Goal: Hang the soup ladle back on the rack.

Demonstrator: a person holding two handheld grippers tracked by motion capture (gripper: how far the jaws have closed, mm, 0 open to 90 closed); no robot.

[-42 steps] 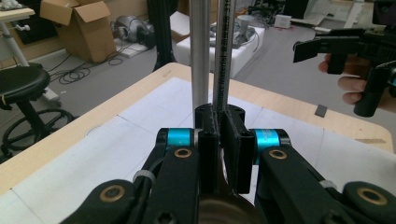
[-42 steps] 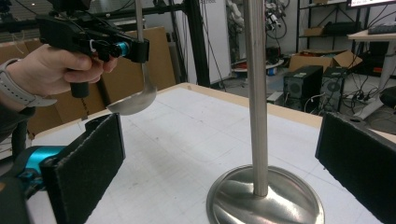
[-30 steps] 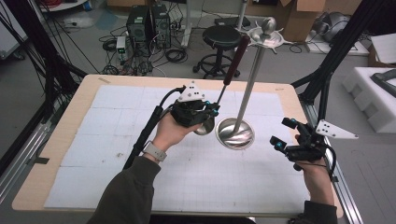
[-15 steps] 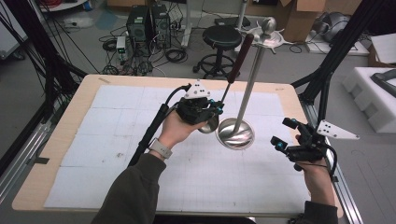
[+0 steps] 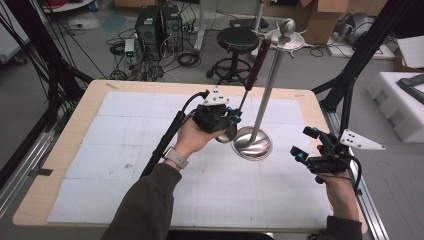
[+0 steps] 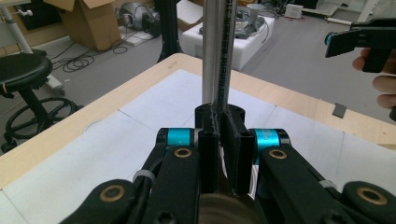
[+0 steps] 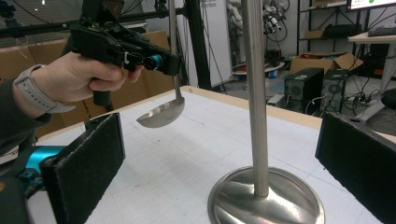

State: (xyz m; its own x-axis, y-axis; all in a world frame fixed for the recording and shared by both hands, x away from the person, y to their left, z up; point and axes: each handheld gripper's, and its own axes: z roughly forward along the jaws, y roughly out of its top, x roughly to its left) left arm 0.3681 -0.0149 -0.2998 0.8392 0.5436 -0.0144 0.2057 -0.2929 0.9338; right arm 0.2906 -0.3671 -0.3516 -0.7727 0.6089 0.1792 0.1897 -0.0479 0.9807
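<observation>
Above the white gridded mat (image 5: 125, 145), the left gripper (image 5: 227, 120) was closed on the thin metal stem of a ladle (image 7: 161, 113), just over its bowl. The bowl was round, shallow and polished, and it hung in the air beside the stand (image 5: 253, 142), not touching the mat. The ladle's handle was long, with a dark reddish-brown grip at the top, and it leaned up toward the head of the stand. The stand had a smooth, shiny round base like a flat dish, a straight, finely ribbed steel pole, and a small ball on top with a ring of hooks under it. The right gripper (image 5: 306, 144) was near the right edge of the wooden table (image 5: 60, 145), well apart from the stand; its jaws stood wide, nothing between them, and the pads looked black and rough like foam.
</observation>
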